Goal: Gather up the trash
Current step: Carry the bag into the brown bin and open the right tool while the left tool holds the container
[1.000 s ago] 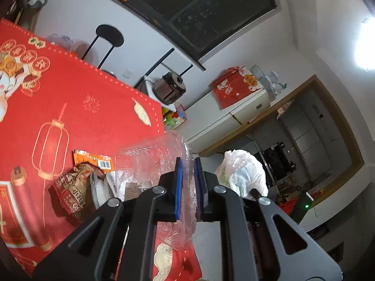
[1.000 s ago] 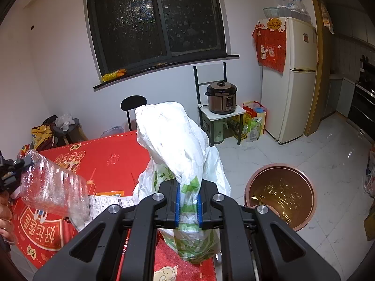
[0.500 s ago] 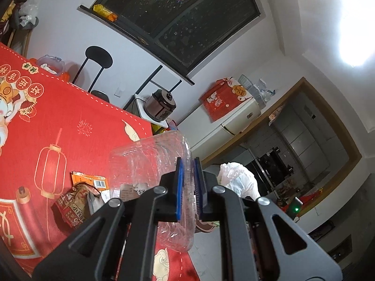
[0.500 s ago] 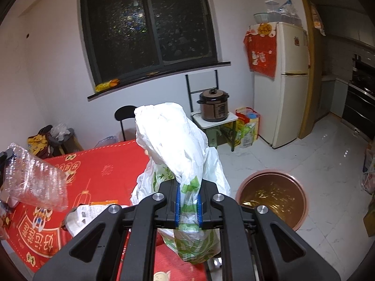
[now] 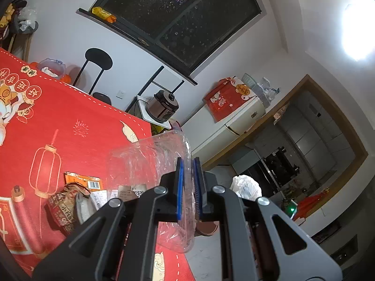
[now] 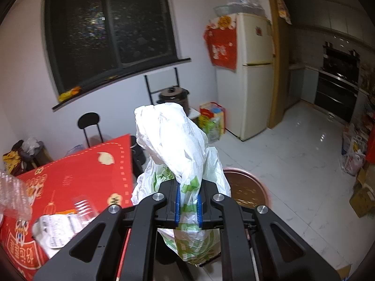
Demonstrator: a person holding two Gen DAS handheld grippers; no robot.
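Two grippers each carry something. In the left wrist view, the left gripper (image 5: 187, 185) at lower centre pinches the wall of a crushed clear bottle (image 5: 150, 171), held above the red tablecloth (image 5: 77, 121). In the right wrist view, the right gripper (image 6: 188, 207) pinches a white and green plastic bag (image 6: 175, 145) at centre, beyond the table edge. The step looks like carrying the bottle to the bag. Next, the bottle probably needs lining up over the bag's mouth. Wrappers (image 5: 70, 201) lie at lower left; open tiled floor (image 6: 293, 164) fills the right.
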